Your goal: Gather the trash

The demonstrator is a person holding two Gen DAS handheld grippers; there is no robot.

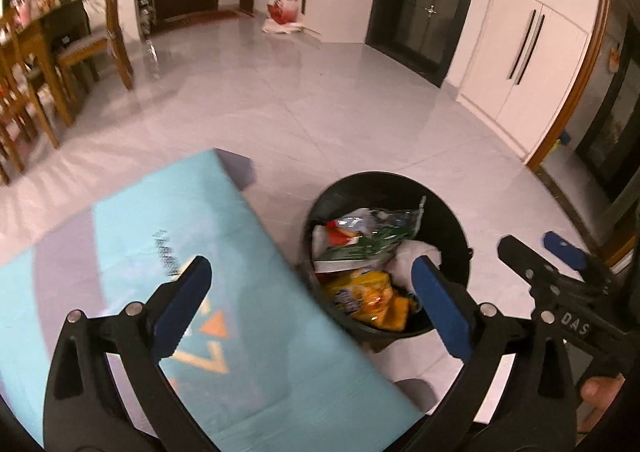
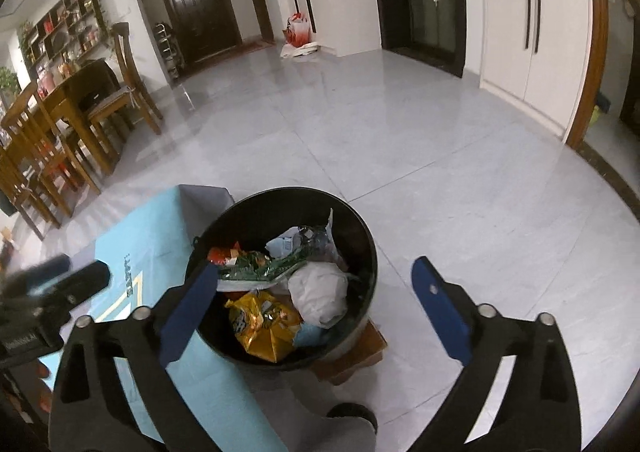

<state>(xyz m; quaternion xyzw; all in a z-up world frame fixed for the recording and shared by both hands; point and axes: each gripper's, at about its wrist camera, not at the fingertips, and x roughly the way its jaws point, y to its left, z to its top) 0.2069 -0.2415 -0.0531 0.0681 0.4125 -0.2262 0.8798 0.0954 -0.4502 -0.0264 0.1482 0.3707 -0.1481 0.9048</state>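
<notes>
A black round trash bin [image 1: 452, 228] [image 2: 360, 236] stands on the floor beside a light-blue table [image 1: 248, 292] [image 2: 160, 244]. It holds a yellow snack bag [image 1: 368, 300] [image 2: 264, 328], a green wrapper [image 1: 360, 248] [image 2: 260, 266], a white crumpled bag [image 2: 320, 288] and clear plastic [image 1: 384, 216]. My left gripper [image 1: 316, 304] is open and empty above the table edge and bin. My right gripper [image 2: 312, 300] is open and empty above the bin; it also shows at the right of the left wrist view [image 1: 536, 252].
Grey tiled floor [image 2: 440, 140] spreads ahead. A wooden dining table and chairs [image 2: 80, 108] stand at left. A red-white bag [image 2: 298, 32] lies by the far wall. White cupboards [image 2: 532, 32] are at right. A brown cardboard piece [image 2: 360, 356] sits under the bin.
</notes>
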